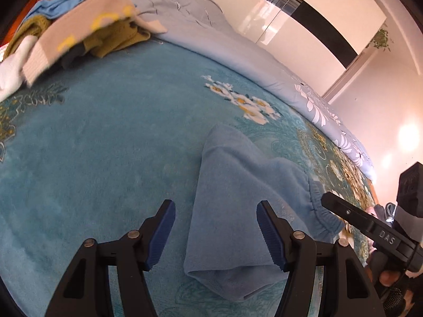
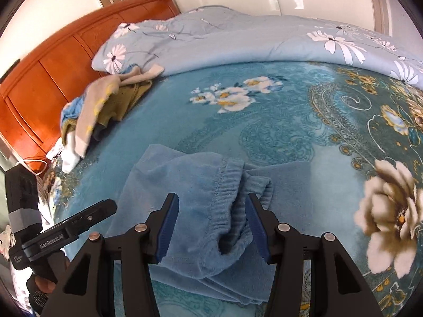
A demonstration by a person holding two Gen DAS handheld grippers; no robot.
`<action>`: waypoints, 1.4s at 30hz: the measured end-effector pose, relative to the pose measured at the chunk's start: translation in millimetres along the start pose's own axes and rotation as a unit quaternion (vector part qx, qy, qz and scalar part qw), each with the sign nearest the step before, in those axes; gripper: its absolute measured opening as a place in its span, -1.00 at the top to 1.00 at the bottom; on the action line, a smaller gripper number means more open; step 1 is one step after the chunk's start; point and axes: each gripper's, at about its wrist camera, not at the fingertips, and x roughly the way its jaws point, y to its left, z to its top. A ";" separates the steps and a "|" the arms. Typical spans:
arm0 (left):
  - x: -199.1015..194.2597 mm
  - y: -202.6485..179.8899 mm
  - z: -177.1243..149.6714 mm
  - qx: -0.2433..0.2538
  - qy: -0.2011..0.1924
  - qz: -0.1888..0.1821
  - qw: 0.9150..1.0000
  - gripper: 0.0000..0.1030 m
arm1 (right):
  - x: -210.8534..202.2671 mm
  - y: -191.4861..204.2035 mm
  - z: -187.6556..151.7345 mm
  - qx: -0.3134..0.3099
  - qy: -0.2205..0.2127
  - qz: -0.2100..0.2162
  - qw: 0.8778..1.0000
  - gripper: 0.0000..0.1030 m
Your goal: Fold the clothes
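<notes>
Blue fleece trousers (image 2: 201,211) lie partly folded on the bed's teal blanket (image 1: 105,145), lower centre of both frames. Left tongs (image 1: 215,233) and right tongs (image 2: 211,224) hover spread, pinching nothing. Likely mid-fold: next comes pinching the elastic waistband (image 2: 227,185). Unfolded pile of clothes (image 1: 79,29) upper left.

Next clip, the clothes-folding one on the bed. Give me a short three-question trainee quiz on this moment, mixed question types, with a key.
1. True or false: the left gripper is shut on the blue fleece garment.
2. The unfolded clothes pile lies nearest: A) the wooden headboard B) the big cream flower print C) the wardrobe
3. Fill in: the right gripper is open around the garment's elastic ____.

Key: 1 false; 2 A; 3 waistband
</notes>
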 end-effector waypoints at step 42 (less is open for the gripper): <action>11.8 8.3 -13.2 -0.004 0.043 -0.011 0.999 -0.32 | -17.6 -45.6 -44.9 0.122 0.010 0.050 0.991 0.18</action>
